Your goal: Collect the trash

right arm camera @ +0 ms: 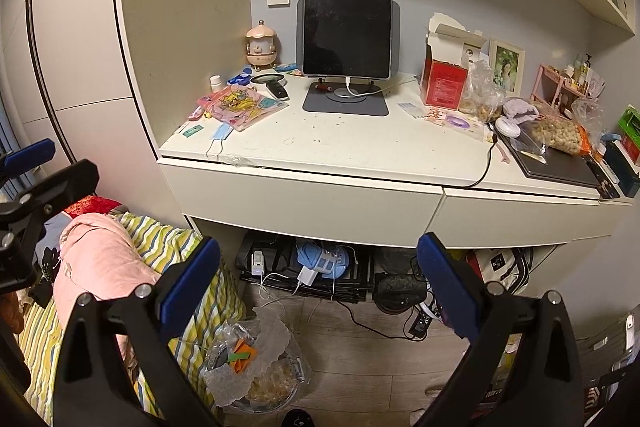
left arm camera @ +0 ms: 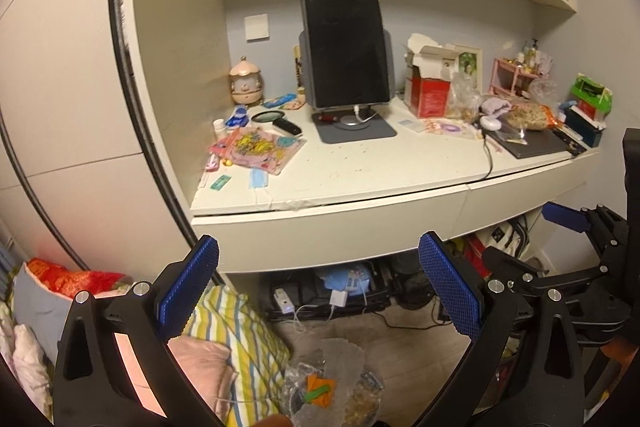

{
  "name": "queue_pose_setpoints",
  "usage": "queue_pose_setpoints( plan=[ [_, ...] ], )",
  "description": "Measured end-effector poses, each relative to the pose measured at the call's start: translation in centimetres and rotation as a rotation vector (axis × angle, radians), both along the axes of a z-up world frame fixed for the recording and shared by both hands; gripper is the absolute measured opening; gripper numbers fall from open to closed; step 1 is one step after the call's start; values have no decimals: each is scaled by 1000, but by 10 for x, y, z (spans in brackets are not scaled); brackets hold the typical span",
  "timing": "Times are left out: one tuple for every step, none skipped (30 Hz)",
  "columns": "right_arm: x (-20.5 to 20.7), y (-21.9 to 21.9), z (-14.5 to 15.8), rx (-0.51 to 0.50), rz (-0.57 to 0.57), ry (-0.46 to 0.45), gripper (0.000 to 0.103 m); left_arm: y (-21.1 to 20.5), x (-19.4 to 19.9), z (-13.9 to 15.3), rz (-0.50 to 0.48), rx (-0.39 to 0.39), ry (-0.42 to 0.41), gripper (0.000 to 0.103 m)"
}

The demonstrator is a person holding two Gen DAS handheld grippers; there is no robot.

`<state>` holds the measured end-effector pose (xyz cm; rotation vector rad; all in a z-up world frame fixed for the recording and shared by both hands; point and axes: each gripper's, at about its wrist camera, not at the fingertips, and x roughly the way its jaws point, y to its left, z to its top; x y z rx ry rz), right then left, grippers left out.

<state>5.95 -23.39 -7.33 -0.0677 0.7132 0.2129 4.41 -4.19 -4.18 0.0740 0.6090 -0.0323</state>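
- Left gripper [left arm camera: 318,291] — jaws wide, empty; trash bag [left arm camera: 332,383] low centre, below it.
- Right gripper [right arm camera: 318,287] — wide too; mask [right arm camera: 220,133] on desk [right arm camera: 340,147], upper left.

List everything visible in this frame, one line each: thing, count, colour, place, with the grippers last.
desk: one, white, against the wall.
tablet: one, black screen, upright on a grey stand, desk centre.
face mask: one, blue, at the desk's front left edge.
pink packet: one, pink and yellow, desk left.
red box: one, red with torn white flaps, desk right.
snack bag: one, clear with orange trim, on a dark flat device.
trash bin: one, clear-lined, on the floor, holding orange and green scraps.
left gripper: one, black with blue pads, open.
right gripper: one, same colours, open.
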Motion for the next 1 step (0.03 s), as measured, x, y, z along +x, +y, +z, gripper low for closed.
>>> queue_pose_setpoints(
  plan=[
    [1,2,-1,-2,0,0,96,1,1,-1,9,3,5,97]
  ],
)
